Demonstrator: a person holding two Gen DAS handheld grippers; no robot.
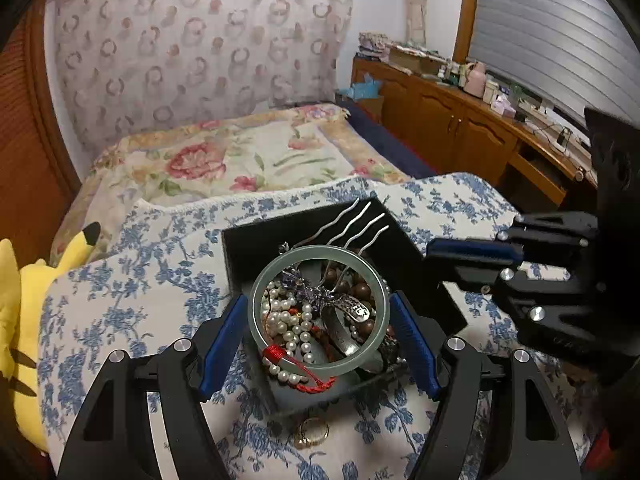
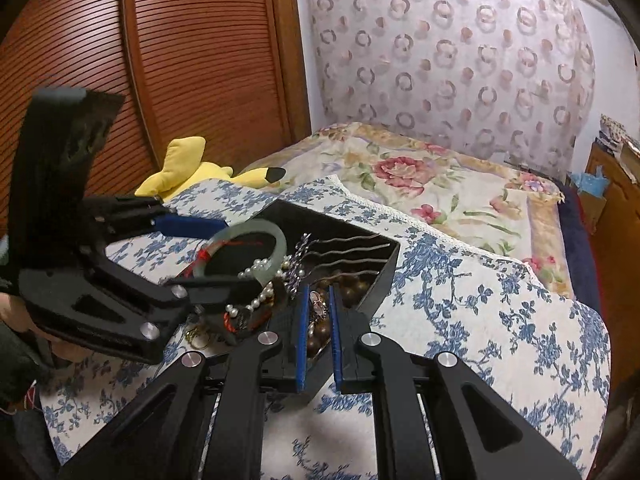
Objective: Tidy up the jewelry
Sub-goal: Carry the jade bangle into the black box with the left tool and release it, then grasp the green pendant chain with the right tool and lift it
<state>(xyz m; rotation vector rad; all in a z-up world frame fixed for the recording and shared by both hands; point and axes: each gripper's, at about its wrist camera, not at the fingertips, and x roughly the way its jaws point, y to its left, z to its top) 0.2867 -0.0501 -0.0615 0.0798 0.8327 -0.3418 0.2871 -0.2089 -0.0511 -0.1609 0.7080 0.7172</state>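
- Jewelry fills the black box (image 1: 256, 248) on the blue-flowered cloth (image 1: 120, 300): pearls (image 1: 294, 326), brown beads (image 1: 360, 292) and wavy hairpins (image 1: 352, 220) lie tangled together.
- Your left gripper (image 1: 318, 316) stands wide, with its blue pads on either side of the pale green bangle (image 1: 256, 300). You appear to hold the ring across its width, the opening facing the camera.
- From the right wrist view, the bangle (image 2: 280, 246) sits tilted above the box's near-left corner, with a red cord (image 2: 206, 256) tied on it and trailing down into the pile.
- Your right gripper (image 2: 318, 320) is nearly closed. I cannot tell whether anything is pinched; the small pale thing between the pads may only lie behind them among the beads.
- The turning point is the cord: it runs from the bangle's lower rim into the pearls, so in my judgement a straight lift risks dragging strands along.
- The right gripper is the nearer one to the tangle and could steady it.
- Open cloth lies left of the box in the left wrist view. A gold ring (image 1: 312, 432) rests just below the box's near edge, so avoid setting down there.
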